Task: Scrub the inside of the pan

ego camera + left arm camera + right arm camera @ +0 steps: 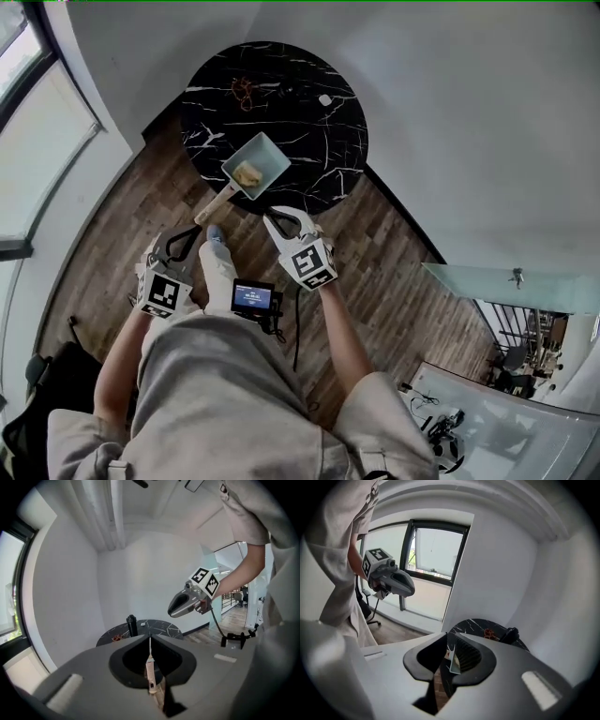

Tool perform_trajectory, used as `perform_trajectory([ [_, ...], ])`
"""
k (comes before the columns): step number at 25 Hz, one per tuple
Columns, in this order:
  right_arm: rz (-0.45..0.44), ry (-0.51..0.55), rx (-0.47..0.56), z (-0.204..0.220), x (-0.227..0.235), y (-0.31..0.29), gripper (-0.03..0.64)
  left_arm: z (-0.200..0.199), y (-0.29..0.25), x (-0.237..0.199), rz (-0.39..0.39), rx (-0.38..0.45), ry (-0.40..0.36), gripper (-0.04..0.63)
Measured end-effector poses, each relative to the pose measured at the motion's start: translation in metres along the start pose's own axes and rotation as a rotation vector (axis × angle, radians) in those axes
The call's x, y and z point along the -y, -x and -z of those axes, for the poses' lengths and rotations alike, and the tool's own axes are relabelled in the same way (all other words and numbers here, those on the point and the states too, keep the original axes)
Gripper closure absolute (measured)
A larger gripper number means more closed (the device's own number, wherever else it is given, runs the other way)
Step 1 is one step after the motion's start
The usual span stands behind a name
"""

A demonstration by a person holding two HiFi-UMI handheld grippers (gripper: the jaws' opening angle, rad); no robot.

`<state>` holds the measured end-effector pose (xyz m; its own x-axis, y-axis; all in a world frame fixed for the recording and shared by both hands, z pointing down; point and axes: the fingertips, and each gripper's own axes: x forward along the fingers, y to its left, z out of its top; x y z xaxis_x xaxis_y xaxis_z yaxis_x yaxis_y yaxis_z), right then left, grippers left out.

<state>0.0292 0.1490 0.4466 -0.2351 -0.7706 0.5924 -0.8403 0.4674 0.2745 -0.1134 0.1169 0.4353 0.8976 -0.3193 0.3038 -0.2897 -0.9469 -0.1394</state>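
Observation:
A square pale grey pan with a wooden handle lies at the near edge of the round black marble table. A yellowish sponge lies inside it. My left gripper is shut and empty, hanging short of the handle's end. Its own view shows the handle through the slit between the closed jaws. My right gripper sits just before the pan's near corner. Its jaws stand slightly apart with nothing between them, and the pan shows through the gap.
On the table's far side lie a small orange-red item, a dark bottle-like object and a small white piece. White walls curve close behind the table. A window stands at the left and glass furniture at the right. The floor is wood.

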Motion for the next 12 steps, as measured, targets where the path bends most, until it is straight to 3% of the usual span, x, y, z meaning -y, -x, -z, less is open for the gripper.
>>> perform_trajectory([
  [5, -0.188, 0.094, -0.087, 0.055, 0.043, -0.081, 0.549, 0.041, -0.068, -0.015, 0.027, -0.173, 0.010, 0.511],
  [12, -0.441, 0.243, -0.209, 0.121, 0.060, -0.166, 0.493, 0.109, -0.126, -0.019, 0.034, -0.391, 0.064, 0.472],
])
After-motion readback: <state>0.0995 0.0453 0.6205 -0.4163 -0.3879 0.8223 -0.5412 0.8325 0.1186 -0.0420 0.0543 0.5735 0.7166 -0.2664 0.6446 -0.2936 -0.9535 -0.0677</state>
